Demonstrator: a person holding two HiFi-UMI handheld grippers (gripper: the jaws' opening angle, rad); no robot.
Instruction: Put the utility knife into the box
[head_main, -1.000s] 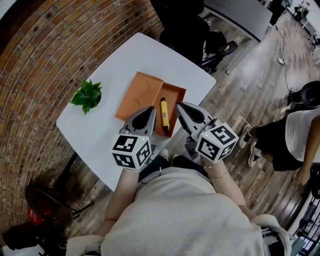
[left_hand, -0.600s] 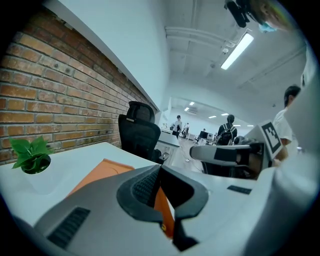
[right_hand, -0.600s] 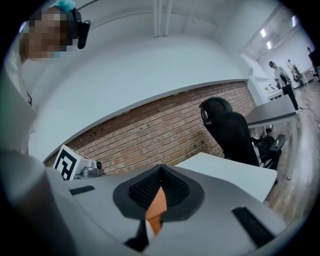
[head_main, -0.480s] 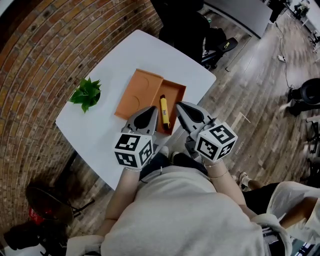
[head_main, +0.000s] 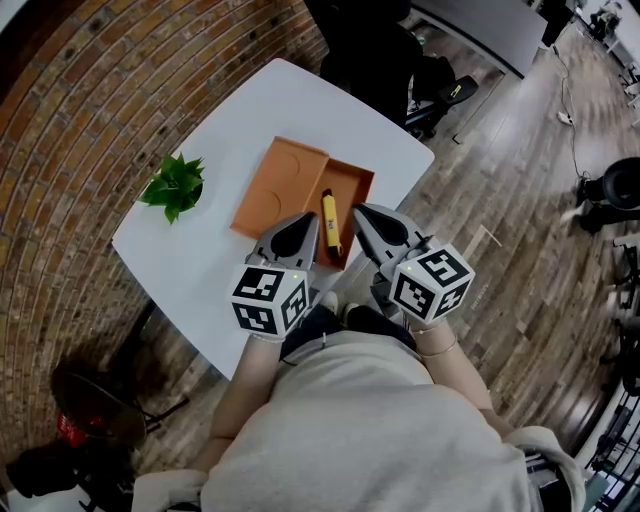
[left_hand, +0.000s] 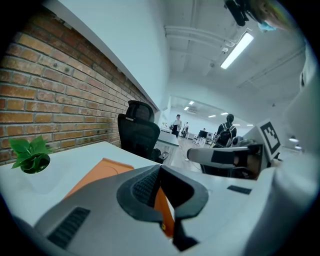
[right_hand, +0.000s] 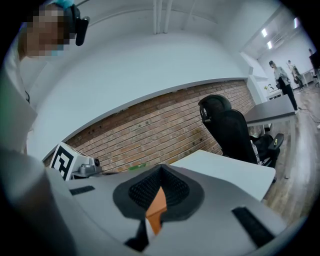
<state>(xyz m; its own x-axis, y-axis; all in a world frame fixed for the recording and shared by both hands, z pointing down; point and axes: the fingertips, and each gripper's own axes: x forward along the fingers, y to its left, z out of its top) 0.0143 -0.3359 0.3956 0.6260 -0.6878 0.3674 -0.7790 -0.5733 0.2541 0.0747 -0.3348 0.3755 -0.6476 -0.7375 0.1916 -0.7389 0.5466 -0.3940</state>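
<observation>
**Left gripper** (head_main: 302, 222) and **right gripper** (head_main: 362, 212): both pairs of jaws are pressed together with nothing between them, and both hover at the near edge of the orange box (head_main: 356, 186).

**Utility knife** (head_main: 328, 222): it appears to lie lengthwise inside the box, along its left wall, just beyond the 2 grippers' tips. It is judged light, rigid and smooth-sided, best pinched across the mid-handle, clear of the blade end.

- The yellow plastic utility knife (head_main: 328, 220) lies in the orange rectangular box (head_main: 354, 184), by its left wall.
- The flat orange lid (head_main: 280, 185) adjoins the box's left side.
- The green potted plant (head_main: 175, 186) stands well left of the lid on the white square table (head_main: 290, 110).
- The left gripper (head_main: 300, 226) and right gripper (head_main: 366, 216) flank the knife's near end.
</observation>
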